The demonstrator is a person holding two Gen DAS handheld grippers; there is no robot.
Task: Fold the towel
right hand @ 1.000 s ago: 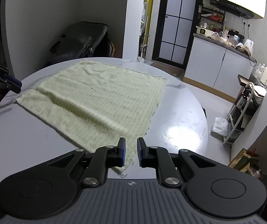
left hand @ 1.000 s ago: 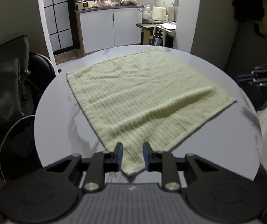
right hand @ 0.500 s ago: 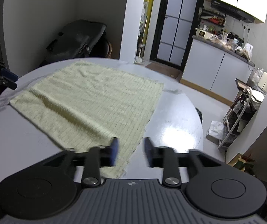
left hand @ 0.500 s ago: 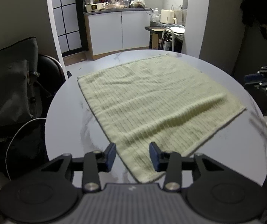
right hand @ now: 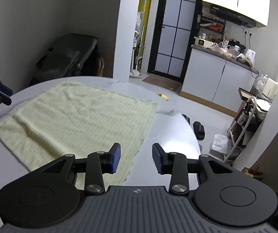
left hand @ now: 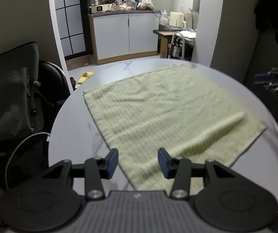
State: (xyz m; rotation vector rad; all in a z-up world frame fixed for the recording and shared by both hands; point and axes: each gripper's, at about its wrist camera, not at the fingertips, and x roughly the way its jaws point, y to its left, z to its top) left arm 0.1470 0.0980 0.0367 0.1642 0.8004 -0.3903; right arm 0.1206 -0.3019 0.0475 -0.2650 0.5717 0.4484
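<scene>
The pale green towel (left hand: 158, 116) lies spread flat on the round white table (left hand: 71, 136), one layer deep as far as either view shows, with a low ridge of slack cloth running toward its right corner and a few soft wrinkles near the far edge. No fold is made yet, so by my reading the whole task is left to do: the near corners must be taken up and carried across. The left gripper (left hand: 138, 162) hangs over the near left corner of the towel, its jaws standing about half wide after having just been opening, the cloth lying below and between them but not pinched. The right gripper (right hand: 136, 158) hovers over the towel's near right edge, its jaws moderately apart after having just opened, gripping nothing; the edge of the cloth runs under the gap and bare table shows beneath the right pad. The tabletop is glossy, faintly marbled, and throws back a bright patch of light. Around it stand a dark chair (left hand: 49, 83) with a grey bag (left hand: 8, 97) beside it, a black-framed glass door (right hand: 176, 33), white kitchen cabinets (left hand: 123, 35) under a cluttered counter, and slippers (right hand: 198, 129) on the floor.
</scene>
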